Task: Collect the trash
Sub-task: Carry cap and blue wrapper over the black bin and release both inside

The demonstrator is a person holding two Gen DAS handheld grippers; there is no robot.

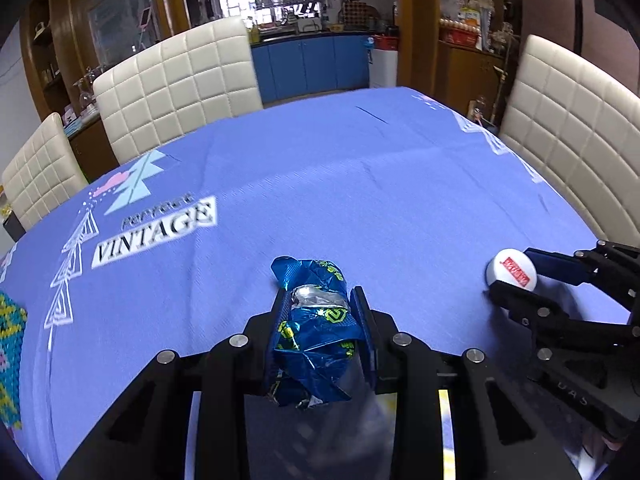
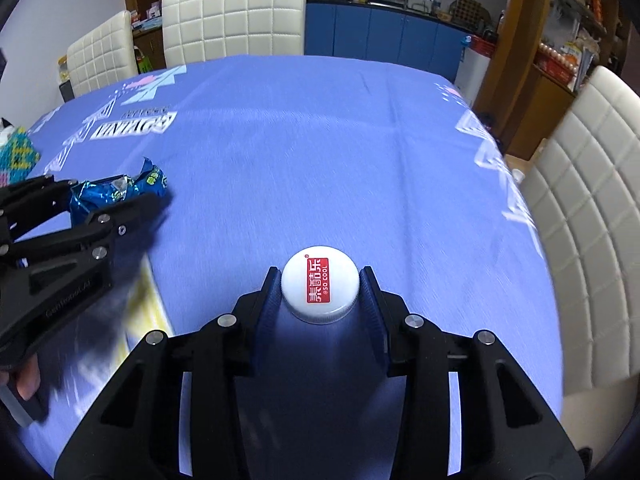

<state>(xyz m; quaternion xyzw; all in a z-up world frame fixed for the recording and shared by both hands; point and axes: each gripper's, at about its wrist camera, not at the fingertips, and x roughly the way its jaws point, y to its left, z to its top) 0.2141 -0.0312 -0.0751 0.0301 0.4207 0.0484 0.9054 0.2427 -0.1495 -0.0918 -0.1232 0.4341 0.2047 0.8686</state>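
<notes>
A crumpled blue foil wrapper [image 1: 316, 332] with green print sits between the pads of my left gripper [image 1: 319, 296], which is shut on it just above the blue tablecloth [image 1: 360, 184]. The right wrist view shows the same wrapper [image 2: 120, 192] at the left, in the left gripper [image 2: 120, 198]. My right gripper [image 2: 320, 276] is shut on a clear bottle, gripping just under its white cap [image 2: 319, 286] with a red label. In the left wrist view, that cap [image 1: 512, 274] and the right gripper [image 1: 510, 270] appear at the right.
Cream quilted chairs [image 1: 176, 80] [image 2: 580, 208] stand along the far and right sides of the table. A colourful knitted item [image 2: 16, 152] lies at the table's left edge. Something blurred, yellow and white [image 2: 148, 304] lies low between the grippers. Blue cabinets [image 2: 380, 36] are behind.
</notes>
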